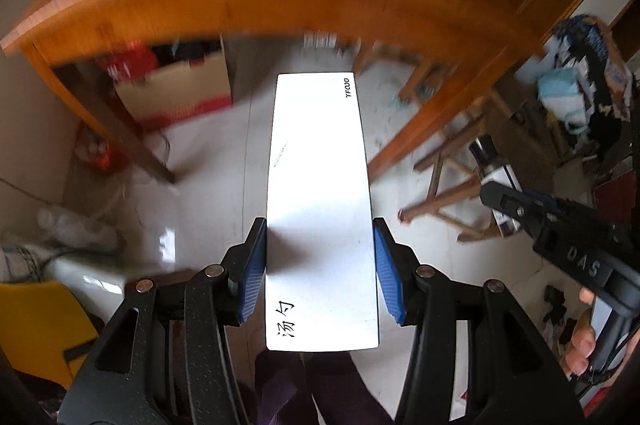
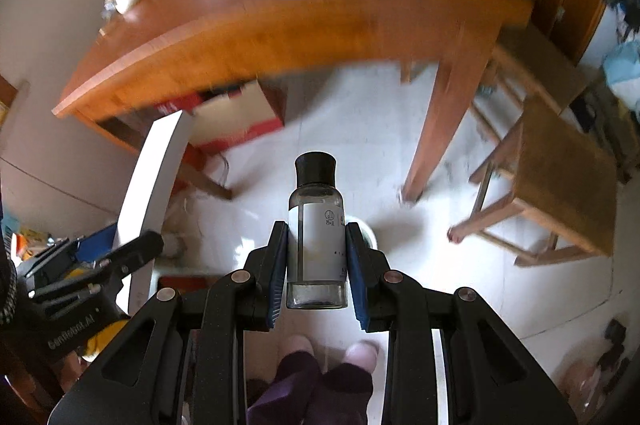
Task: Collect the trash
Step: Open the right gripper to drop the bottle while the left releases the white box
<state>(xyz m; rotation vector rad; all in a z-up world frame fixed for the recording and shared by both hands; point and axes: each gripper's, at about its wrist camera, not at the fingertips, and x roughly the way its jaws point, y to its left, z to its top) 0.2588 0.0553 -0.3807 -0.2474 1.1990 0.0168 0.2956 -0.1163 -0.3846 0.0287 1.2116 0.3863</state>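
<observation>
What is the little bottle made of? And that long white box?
The bottle looks like clear glass or hard plastic: you can see through it. Its cap looks like matte black plastic, and it wears a white label. The white box, held in the left gripper, looks like smooth cardboard: flat faces, crisp edges, printed letters.

Long flat white rectangular box (image 1: pixel 320 209) with black printed characters is clamped at its near end, far end pointing to 12 o'clock over the floor. Small clear glass bottle (image 2: pixel 316 237), black cap, white label, is clamped upright-looking with cap at 12 o'clock.
</observation>
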